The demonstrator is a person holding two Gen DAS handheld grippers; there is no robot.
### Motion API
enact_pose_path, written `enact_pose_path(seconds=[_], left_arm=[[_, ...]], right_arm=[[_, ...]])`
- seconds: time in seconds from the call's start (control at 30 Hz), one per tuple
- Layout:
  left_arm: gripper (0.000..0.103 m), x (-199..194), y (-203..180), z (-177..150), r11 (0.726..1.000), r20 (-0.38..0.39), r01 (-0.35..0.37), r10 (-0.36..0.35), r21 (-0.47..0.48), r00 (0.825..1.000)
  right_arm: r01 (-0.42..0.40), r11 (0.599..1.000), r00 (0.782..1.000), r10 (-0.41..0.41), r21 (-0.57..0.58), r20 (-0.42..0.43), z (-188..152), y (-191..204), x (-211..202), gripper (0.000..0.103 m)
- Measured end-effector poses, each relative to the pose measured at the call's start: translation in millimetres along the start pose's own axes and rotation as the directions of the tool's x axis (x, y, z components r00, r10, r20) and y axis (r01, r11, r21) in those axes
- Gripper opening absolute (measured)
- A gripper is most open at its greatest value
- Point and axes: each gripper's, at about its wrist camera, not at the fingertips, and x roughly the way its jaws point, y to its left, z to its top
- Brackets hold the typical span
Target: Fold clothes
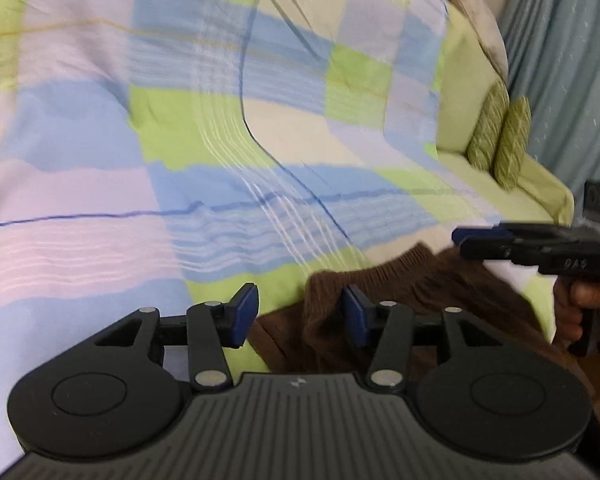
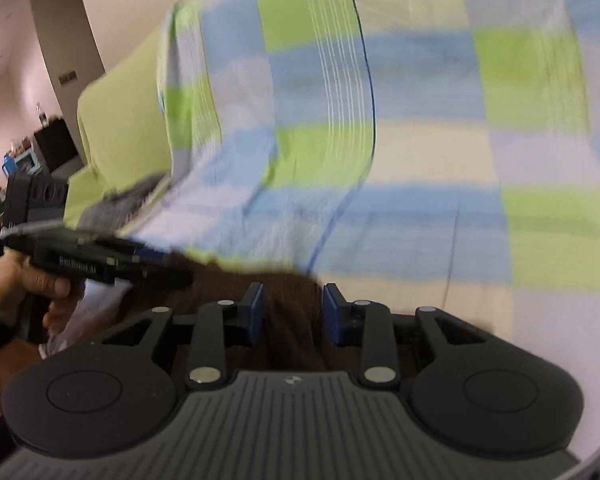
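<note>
Where the left wrist view looks down its own fingers, the left gripper [image 1: 298, 314] is seen with its blue-padded jaws standing fairly wide. A hump of the brown knitted garment [image 1: 420, 280] rises between them; its ribbed edge lies against the right pad, while the left pad is clear of it, so no grip is made. The garment is spread at the near edge of a checked bedcover [image 1: 180, 120], woven in soft squares of green, blue, lilac and cream with fine white stripes and a thin dark seam. At the right, the right gripper [image 1: 460, 236] is held level above the knit by a hand [image 1: 580, 312]. Further back, two green ribbed cushions [image 1: 500, 136] are propped on a plain green sheet [image 1: 464, 92].

In the right wrist view, which is blurred, the right gripper [image 2: 294, 312] is shown with its jaws narrower, the dark brown garment [image 2: 292, 320] lying between and below the pads; whether it is pinched cannot be told. The checked bedcover [image 2: 420, 120] fills the frame beyond. At the left, the left gripper [image 2: 172, 274] is carried by a hand [image 2: 24, 284] over the knit.
</note>
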Motion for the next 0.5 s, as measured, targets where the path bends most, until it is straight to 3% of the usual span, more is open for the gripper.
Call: enact_pose_path(seconds=[0.1, 0.17, 0.27, 0.33, 0.4, 0.5], left_arm=[[0.053, 11, -7, 0, 0.996, -0.017, -0.074, 0.075, 0.049, 0.997], [0.053, 19, -10, -1, 0.993, -0.033, -0.091, 0.093, 0.073, 0.995], [0.053, 12, -17, 2, 0.99, -0.021, -0.116, 0.118, 0.085, 0.993], [0.052, -3, -24, 1, 0.984, -0.005, -0.141, 0.143, 0.113, 0.99], [0.053, -21, -37, -4, 0.975, 0.01, -0.159, 0.159, 0.152, 0.987], [0.053, -53, -64, -20, 0.961, 0.031, -0.119, 0.115, 0.249, 0.993]], right_arm=[[0.014, 0.998, 0.998, -0.017, -0.057, -0.058, -2, 5, 23, 0.028], [0.065, 0.992, 0.991, -0.077, -0.11, -0.109, -6, 5, 39, 0.028], [0.072, 0.997, 0.993, -0.074, -0.033, -0.087, 0, 1, 36, 0.029], [0.064, 0.998, 0.998, -0.063, 0.013, -0.03, 3, 2, 11, 0.03], [0.07, 0.997, 0.998, -0.07, 0.011, -0.006, 1, 7, -15, 0.038], [0.081, 0.997, 0.997, -0.082, 0.015, 0.015, -9, 13, -47, 0.042]])
